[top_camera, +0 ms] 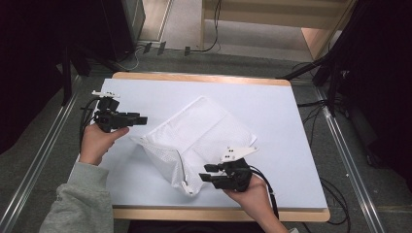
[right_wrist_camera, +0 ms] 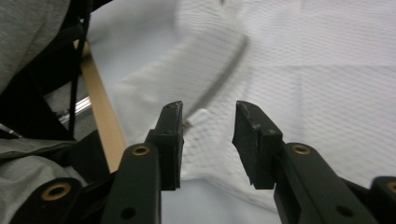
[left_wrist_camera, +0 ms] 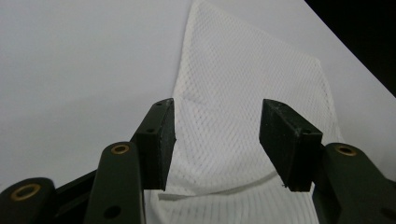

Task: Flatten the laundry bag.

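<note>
While the white mesh bag lies flat in the middle of the counter, both grippers stand at its edges with nothing held. Left gripper has its jaws wide apart, just off the bag's left corner, pointing along the mesh. Right gripper has its jaws partly apart over the near corner by the zipper pull, gripping nothing. Bag's long axis runs diagonally, from the near corner toward the far left.

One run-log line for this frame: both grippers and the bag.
item: white mesh zip bag flat on white table | left gripper: open, at bag's left corner | right gripper: open, near zip end, nothing held
</note>
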`<move>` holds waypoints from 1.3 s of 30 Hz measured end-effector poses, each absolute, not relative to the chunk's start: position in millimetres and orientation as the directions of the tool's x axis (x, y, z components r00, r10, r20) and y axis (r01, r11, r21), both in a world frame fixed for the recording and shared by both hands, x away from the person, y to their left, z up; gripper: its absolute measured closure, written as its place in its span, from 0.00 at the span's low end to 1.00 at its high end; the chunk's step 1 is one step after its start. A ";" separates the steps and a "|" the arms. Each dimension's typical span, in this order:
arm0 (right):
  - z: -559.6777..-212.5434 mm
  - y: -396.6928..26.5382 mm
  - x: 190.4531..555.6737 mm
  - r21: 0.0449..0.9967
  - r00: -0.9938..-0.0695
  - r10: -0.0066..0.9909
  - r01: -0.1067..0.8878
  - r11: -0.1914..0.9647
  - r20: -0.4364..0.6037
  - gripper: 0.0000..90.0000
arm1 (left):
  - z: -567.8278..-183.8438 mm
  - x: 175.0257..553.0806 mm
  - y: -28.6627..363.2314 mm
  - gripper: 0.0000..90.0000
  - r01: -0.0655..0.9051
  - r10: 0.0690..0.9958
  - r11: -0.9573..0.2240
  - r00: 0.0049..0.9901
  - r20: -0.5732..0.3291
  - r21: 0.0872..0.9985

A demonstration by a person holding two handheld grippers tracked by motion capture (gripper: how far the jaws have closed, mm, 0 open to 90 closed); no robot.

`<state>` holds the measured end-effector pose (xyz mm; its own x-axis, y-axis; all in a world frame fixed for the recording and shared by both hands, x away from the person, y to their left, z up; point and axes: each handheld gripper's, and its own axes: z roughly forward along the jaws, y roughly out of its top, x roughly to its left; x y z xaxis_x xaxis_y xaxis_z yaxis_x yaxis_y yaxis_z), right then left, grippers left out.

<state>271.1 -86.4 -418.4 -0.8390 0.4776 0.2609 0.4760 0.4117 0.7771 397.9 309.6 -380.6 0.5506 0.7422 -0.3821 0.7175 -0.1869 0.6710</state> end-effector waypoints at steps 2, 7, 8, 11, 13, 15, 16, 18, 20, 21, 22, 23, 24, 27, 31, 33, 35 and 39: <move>-420.8 -90.7 274.6 0.772 -0.830 0.503 0.479 0.418 0.242 0.74 | -384.7 401.5 307.7 0.52 0.721 0.742 -0.204 0.555 -0.375 0.662; -429.5 -99.8 286.3 0.759 -0.804 0.548 0.501 0.416 0.231 0.75 | -397.5 413.8 304.7 0.52 0.723 0.731 -0.229 0.570 -0.375 0.652; -431.5 -102.0 288.9 0.755 -0.798 0.557 0.507 0.416 0.229 0.75 | -401.2 417.1 303.0 0.52 0.724 0.729 -0.241 0.575 -0.371 0.647; -437.4 -110.1 298.1 0.747 -0.772 0.585 0.537 0.392 0.248 0.75 | -414.4 426.3 296.4 0.54 0.727 0.720 -0.271 0.588 -0.369 0.631; -440.8 -115.8 303.6 0.739 -0.754 0.610 0.552 0.387 0.244 0.72 | -422.6 430.8 291.4 0.54 0.730 0.722 -0.294 0.593 -0.358 0.616; -444.6 -122.0 308.5 0.730 -0.733 0.638 0.567 0.383 0.234 0.69 | -429.4 434.1 287.9 0.55 0.732 0.714 -0.314 0.602 -0.358 0.605; -446.4 -125.4 310.7 0.725 -0.722 0.651 0.576 0.377 0.234 0.68 | -432.2 435.1 286.5 0.55 0.736 0.715 -0.312 0.598 -0.361 0.601; -450.4 -132.2 315.2 0.717 -0.701 0.676 0.589 0.373 0.225 0.67 | -437.0 436.9 284.5 0.55 0.736 0.722 -0.321 0.598 -0.349 0.596; -454.4 -137.3 319.5 0.695 -0.672 0.704 0.619 0.366 0.228 0.67 | -441.7 438.9 283.0 0.55 0.728 0.725 -0.329 0.603 -0.333 0.601; -456.8 -139.6 321.6 0.693 -0.664 0.715 0.621 0.365 0.219 0.67 | -444.2 440.7 283.1 0.55 0.734 0.723 -0.321 0.598 -0.346 0.599; -459.2 -141.0 323.3 0.691 -0.656 0.723 0.626 0.361 0.217 0.67 | -446.1 442.0 283.0 0.55 0.739 0.722 -0.314 0.594 -0.355 0.596; -461.3 -141.9 324.8 0.687 -0.646 0.734 0.631 0.359 0.209 0.65 | -448.0 442.9 282.7 0.55 0.734 0.723 -0.320 0.598 -0.347 0.598; -463.2 -142.3 326.0 0.686 -0.638 0.743 0.634 0.359 0.201 0.61 | -449.6 443.2 281.4 0.56 0.735 0.725 -0.326 0.598 -0.342 0.595; -466.0 -141.5 326.8 0.688 -0.649 0.744 0.614 0.388 0.159 0.59 | -452.5 442.6 277.4 0.56 0.727 0.719 -0.355 0.614 -0.325 0.588; -467.4 -149.0 325.6 0.676 -0.622 0.777 0.613 0.410 0.093 0.59 | -453.2 441.5 274.5 0.57 0.718 0.714 -0.364 0.624 -0.318 0.593; -471.2 -154.4 328.3 0.667 -0.587 0.803 0.639 0.383 0.103 0.57 | -453.6 441.3 274.0 0.58 0.718 0.711 -0.364 0.626 -0.321 0.593; -472.9 -155.6 329.8 0.681 -0.578 0.805 0.644 0.349 0.136 0.55 | -454.2 440.6 272.4 0.60 0.716 0.707 -0.365 0.629 -0.324 0.594; -475.7 -144.4 330.0 0.699 -0.588 0.806 0.604 0.383 0.067 0.54 | -454.7 439.0 269.2 0.70 0.709 0.710 -0.380 0.636 -0.304 0.594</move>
<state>330.0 -144.4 -475.7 -0.5880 0.8061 0.0670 0.6044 0.3829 0.6986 439.0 269.2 -454.7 0.6355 0.7099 -0.3035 0.7087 -0.3803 0.5942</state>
